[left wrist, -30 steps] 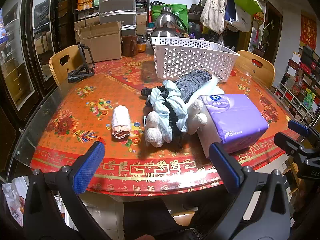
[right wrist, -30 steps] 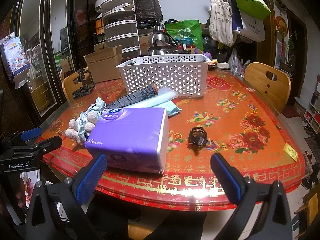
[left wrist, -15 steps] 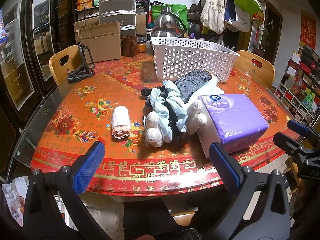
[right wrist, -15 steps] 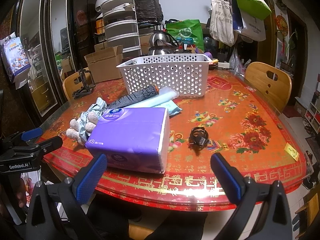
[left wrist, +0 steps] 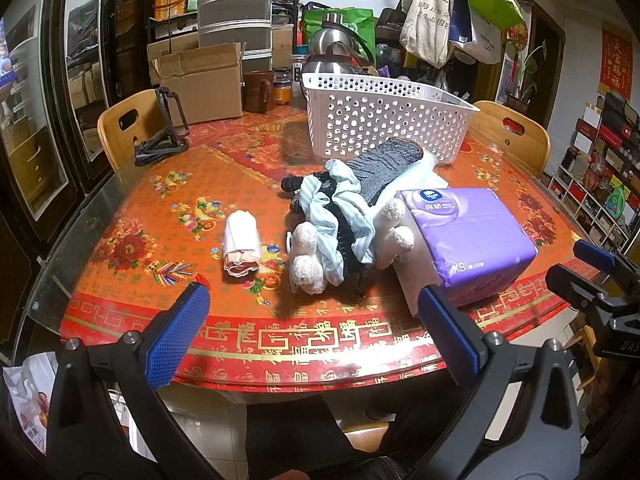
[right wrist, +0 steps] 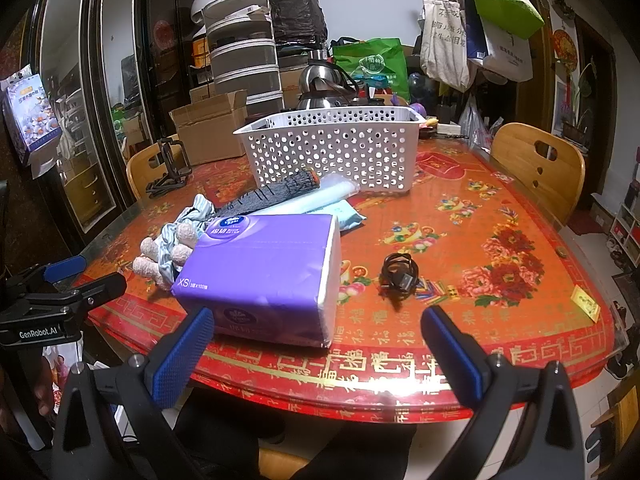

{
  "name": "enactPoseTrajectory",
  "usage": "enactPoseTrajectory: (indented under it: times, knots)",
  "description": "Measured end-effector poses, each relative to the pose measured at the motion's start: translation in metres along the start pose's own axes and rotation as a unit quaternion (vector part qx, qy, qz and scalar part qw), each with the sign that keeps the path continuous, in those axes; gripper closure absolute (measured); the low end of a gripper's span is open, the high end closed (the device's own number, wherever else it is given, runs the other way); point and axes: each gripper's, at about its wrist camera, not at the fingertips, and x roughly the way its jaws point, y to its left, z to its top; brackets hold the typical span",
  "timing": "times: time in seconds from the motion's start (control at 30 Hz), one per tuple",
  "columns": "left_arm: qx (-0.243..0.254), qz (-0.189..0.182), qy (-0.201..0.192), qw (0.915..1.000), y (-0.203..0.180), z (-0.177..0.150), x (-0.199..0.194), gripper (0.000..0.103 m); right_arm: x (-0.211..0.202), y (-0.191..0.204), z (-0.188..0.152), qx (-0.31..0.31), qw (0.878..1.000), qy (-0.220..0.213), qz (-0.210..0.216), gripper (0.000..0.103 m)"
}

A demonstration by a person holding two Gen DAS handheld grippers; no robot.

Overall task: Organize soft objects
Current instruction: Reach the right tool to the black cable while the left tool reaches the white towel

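Observation:
A purple tissue pack [left wrist: 468, 240] [right wrist: 260, 268] lies near the table's front edge. Beside it sits a heap of soft things: a cream plush toy [left wrist: 308, 256], striped light-blue cloth [left wrist: 332, 208] and a dark grey knit piece [left wrist: 384, 168] [right wrist: 272, 196]. A rolled white-and-pink cloth [left wrist: 240, 244] lies apart to the left. A white perforated basket [left wrist: 384, 120] [right wrist: 340, 148] stands behind the heap. My left gripper [left wrist: 316, 336] hangs open off the front edge, below the heap. My right gripper [right wrist: 316, 344] is open too, just in front of the pack.
A coiled black cable [right wrist: 400, 276] lies right of the pack. A black stand [left wrist: 164, 136], a cardboard box [left wrist: 200, 80], a brown mug [left wrist: 258, 90] and kettles [left wrist: 332, 52] crowd the back. Wooden chairs [right wrist: 540, 168] [left wrist: 128, 124] flank the red flowered table [right wrist: 500, 248].

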Motion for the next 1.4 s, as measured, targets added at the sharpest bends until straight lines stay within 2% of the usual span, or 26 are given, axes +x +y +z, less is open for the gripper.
enactPoseTrajectory:
  times: [0.33, 0.43, 0.53, 0.67, 0.8, 1.0, 1.07, 1.13, 1.2, 1.3, 1.4]
  knots:
    - [0.0, -0.003, -0.01, 0.9999, 0.0, 0.001, 0.0, 0.0, -0.001, 0.0, 0.002, 0.0, 1.0, -0.009, -0.005, 0.0]
    - [-0.005, -0.01, -0.031, 0.9994, 0.009, 0.006, -0.001, 0.0, -0.002, -0.018, 0.008, 0.026, 0.999, -0.031, 0.001, 0.0]
    - [-0.016, 0.001, -0.033, 0.9993, 0.025, 0.013, 0.011, 0.0, 0.014, -0.045, 0.012, 0.053, 0.997, -0.038, -0.029, 0.0]
    - [-0.044, 0.011, 0.005, 0.9989, 0.055, 0.015, 0.039, 0.0, 0.05, -0.065, 0.012, 0.047, 0.997, 0.01, -0.068, 0.0]
    - [-0.065, 0.015, 0.026, 0.9975, 0.083, 0.012, 0.06, 0.0, 0.075, -0.077, 0.012, 0.057, 0.996, 0.042, -0.055, 0.0]
    - [-0.058, 0.018, 0.04, 0.9974, 0.099, 0.007, 0.089, 0.0, 0.079, -0.089, 0.013, 0.049, 0.996, 0.027, -0.063, 0.001]
    - [-0.058, 0.014, 0.044, 0.9972, 0.1, 0.007, 0.098, 0.0, 0.075, -0.093, 0.012, 0.058, 0.997, 0.021, -0.052, 0.002]
    - [-0.057, 0.015, 0.047, 0.9971, 0.099, 0.008, 0.107, 0.001, 0.076, -0.097, 0.011, 0.064, 0.997, 0.019, -0.043, 0.01]
    - [-0.06, 0.012, 0.048, 0.997, 0.1, 0.011, 0.115, 0.002, 0.086, -0.095, 0.011, 0.053, 0.997, 0.038, -0.04, 0.033]
    - [-0.061, 0.006, 0.043, 0.9972, 0.102, 0.015, 0.123, 0.003, 0.099, -0.09, 0.01, 0.042, 0.997, 0.057, -0.032, 0.041]
    - [-0.058, 0.007, 0.044, 0.9973, 0.101, 0.018, 0.127, 0.017, 0.104, -0.086, 0.011, 0.035, 0.997, 0.055, -0.034, 0.044]
